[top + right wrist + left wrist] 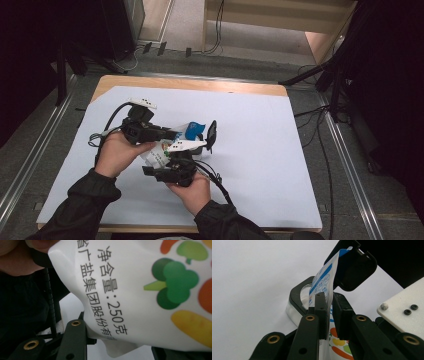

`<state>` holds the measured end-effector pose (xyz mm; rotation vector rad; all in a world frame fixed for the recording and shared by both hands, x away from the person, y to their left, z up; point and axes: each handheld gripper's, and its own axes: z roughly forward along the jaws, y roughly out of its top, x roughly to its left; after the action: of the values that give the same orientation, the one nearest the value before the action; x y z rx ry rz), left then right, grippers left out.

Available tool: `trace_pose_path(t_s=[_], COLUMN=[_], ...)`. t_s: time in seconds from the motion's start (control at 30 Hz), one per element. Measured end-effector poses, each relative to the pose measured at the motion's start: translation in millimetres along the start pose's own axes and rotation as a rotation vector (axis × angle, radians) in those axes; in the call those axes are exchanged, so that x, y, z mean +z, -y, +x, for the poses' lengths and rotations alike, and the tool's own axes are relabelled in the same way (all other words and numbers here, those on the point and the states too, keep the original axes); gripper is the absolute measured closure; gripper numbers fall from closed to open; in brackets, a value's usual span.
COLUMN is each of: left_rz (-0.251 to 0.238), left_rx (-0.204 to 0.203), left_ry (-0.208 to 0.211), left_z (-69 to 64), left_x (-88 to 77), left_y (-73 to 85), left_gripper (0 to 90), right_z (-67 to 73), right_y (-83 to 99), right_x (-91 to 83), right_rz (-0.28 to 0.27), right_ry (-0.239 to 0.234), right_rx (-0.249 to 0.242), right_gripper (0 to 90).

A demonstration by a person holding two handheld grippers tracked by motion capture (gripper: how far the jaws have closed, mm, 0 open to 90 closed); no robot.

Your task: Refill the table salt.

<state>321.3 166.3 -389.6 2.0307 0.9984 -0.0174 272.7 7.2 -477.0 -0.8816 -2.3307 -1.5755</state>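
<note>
The white printed plastic pouch (324,282) is pinched at its top by the left gripper (331,312) and clamped lower (body) by the right gripper (172,162), above the open black-lidded clear jar (298,296).

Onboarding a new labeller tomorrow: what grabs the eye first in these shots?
The white pouch printed with vegetables and blue panels, held up over the middle of the pale sheet by both tools. The left hand-held gripper pinches its upper part, while the right hand-held gripper grips the lower body from the near side. Just beyond the pouch stands a clear container with a black rim, its black flip lid open.
</note>
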Motion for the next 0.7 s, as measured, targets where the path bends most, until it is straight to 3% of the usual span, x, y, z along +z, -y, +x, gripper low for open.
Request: trace_pose_path(t_s=[0.7], left_rz=[0.003], left_rx=[0.000], left_ry=[0.000], left_z=[1.5], left_x=[0.4], left_y=[0.5], left_gripper=[84.6], right_z=[-1.9], right_y=[-0.3], right_x=[0.3], right_rz=[0.009], right_ry=[0.005], right_rx=[-0.009], right_gripper=[61.9])
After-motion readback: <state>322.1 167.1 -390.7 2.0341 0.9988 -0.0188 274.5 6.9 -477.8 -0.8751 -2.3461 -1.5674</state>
